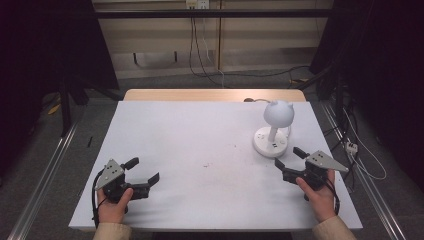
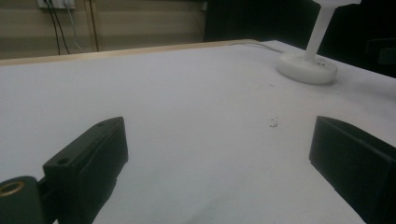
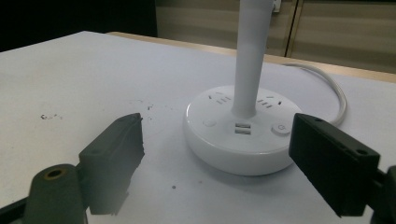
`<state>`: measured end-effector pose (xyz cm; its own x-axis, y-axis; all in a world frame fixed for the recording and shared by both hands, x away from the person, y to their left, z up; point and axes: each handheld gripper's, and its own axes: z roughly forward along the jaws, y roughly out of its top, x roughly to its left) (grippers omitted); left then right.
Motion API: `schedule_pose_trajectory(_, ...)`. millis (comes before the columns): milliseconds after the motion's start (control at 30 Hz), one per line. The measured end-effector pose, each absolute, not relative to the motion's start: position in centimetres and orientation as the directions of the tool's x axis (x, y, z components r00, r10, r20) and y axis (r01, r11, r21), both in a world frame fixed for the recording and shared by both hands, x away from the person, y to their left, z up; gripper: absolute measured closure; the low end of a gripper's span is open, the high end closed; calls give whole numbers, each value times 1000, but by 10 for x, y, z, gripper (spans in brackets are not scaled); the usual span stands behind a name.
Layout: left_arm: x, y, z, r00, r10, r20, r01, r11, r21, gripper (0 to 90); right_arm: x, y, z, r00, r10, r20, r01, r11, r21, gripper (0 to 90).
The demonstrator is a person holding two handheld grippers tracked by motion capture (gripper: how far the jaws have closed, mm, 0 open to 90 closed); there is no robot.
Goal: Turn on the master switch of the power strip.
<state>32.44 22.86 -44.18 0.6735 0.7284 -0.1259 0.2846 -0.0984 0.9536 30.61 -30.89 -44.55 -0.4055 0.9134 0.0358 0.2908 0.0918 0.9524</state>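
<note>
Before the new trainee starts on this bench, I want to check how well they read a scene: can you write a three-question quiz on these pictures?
1. True or false: the right gripper already clamps the lamp.
2. Which gripper is nearer the lamp? A left gripper B right gripper
3. Fill in: the buttons and sockets sit on the lamp's round ____.

Key: 1 false, its open jaws stand short of the base; 2 B; 3 base.

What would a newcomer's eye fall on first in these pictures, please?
The white desk lamp, with a round eared head and sockets and buttons on its round base, stands at the right of the white table. The right gripper points at that base with jaws open; the left gripper rests open near the front left edge.
</note>
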Motion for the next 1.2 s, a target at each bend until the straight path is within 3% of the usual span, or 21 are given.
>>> schedule_pose_trajectory(333, 325, 228, -442, 675, 727, -124, 284, -102, 953, 42, 312, -312, -443, -382, 923, 46, 304, 79, 949, 174)
schedule_pose_trajectory(1200, 324, 229, -441, 676, 726, -125, 281, -97, 955, 43, 325, -315, -441, -388, 921, 39, 323, 97, 941, 314)
